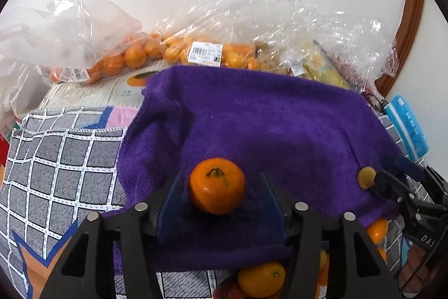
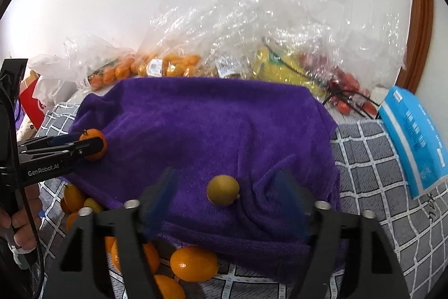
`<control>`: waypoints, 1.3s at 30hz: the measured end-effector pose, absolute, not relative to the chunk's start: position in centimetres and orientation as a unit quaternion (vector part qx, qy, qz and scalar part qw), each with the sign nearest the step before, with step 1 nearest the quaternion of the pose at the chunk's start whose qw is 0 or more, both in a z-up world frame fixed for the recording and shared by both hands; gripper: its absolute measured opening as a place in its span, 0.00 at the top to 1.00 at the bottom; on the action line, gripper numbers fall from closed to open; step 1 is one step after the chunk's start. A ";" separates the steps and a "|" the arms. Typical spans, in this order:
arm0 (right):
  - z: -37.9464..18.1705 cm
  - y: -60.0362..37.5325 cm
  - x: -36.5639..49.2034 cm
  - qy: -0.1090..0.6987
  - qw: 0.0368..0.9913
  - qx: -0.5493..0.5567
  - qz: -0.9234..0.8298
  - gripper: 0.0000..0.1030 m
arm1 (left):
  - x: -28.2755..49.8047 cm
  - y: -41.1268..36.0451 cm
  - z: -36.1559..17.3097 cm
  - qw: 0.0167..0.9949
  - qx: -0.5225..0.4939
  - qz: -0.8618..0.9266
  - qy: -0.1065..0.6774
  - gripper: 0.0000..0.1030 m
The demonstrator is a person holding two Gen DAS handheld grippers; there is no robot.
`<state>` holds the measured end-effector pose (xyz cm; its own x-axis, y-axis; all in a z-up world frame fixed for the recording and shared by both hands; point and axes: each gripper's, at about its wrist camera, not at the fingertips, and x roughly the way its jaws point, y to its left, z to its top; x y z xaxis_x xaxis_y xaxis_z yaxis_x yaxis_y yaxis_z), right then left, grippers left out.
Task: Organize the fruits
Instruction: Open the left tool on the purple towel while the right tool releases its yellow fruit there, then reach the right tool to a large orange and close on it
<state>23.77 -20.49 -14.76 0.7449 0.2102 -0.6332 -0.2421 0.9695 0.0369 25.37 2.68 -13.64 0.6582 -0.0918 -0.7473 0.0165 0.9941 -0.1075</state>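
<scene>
A purple towel (image 1: 252, 116) (image 2: 210, 116) lies spread over a checked cloth. On it sits an orange mandarin (image 1: 217, 185) (image 2: 93, 143) with a green stem, between the fingers of my left gripper (image 1: 219, 187) (image 2: 89, 140). A gap shows on the fruit's right side, so the jaws stand open. A small yellowish kumquat (image 2: 223, 189) (image 1: 367, 177) rests on the towel between the blurred blue fingers of my right gripper (image 2: 226, 195) (image 1: 387, 168), with room on both sides; that gripper is open.
Several loose orange fruits (image 2: 193, 264) (image 1: 261, 279) lie by the towel's near edge. Clear plastic bags of oranges (image 1: 134, 55) (image 2: 168, 66) and other fruit are piled at the back wall. A blue box (image 2: 414, 136) lies at the right. A hand (image 2: 19, 226) holds the left gripper.
</scene>
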 end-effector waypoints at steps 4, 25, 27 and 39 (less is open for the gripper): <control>-14.1 -20.6 23.5 0.329 0.938 -0.026 0.109 0.19 | 24.8 2.6 -12.9 0.916 -0.040 -0.021 0.400 0.46; -8.3 -21.6 12.7 0.275 0.958 0.016 0.082 0.08 | 14.8 1.3 -6.0 0.943 -0.022 -0.055 0.326 0.46; -8.3 -21.3 11.4 0.280 0.957 0.010 0.076 0.08 | 13.7 1.3 -6.1 0.942 -0.019 -0.058 0.331 0.46; -7.8 -19.1 7.0 0.258 0.962 -0.005 0.093 0.08 | 9.2 4.1 -5.9 0.941 -0.048 -0.043 0.331 0.46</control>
<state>6.97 -19.13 -7.81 0.8495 0.1762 -0.4974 -0.1818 0.9826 0.0375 9.17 4.07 -5.91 0.7765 -0.1133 -0.6198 0.0491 0.9916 -0.1198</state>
